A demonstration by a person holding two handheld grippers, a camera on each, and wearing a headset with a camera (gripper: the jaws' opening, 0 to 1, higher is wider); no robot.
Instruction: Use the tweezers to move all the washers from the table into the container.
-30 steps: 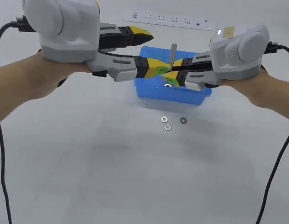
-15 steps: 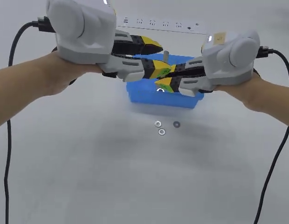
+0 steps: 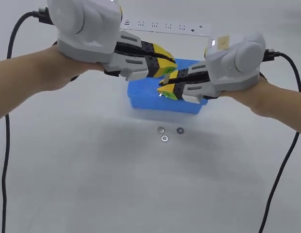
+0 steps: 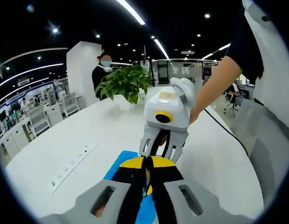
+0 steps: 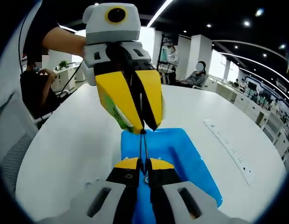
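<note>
left gripper [image 3: 169, 66] now clamps tweezers [image 5: 142, 145] over container [image 3: 141, 100]

Nothing legible — the tan sticker [image 3: 224, 42] on the right gripper [image 3: 162, 90], at 1 o'clock in the head view, is too small to read, and the power strip [image 3: 162, 25] at 12 o'clock carries only blurred marks.

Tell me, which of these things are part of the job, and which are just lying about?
Part of the job:
- three washers on the table
- blue container
- tweezers, pinched by both the left gripper and the right gripper

Just lying about:
- power strip
- potted plant
</note>
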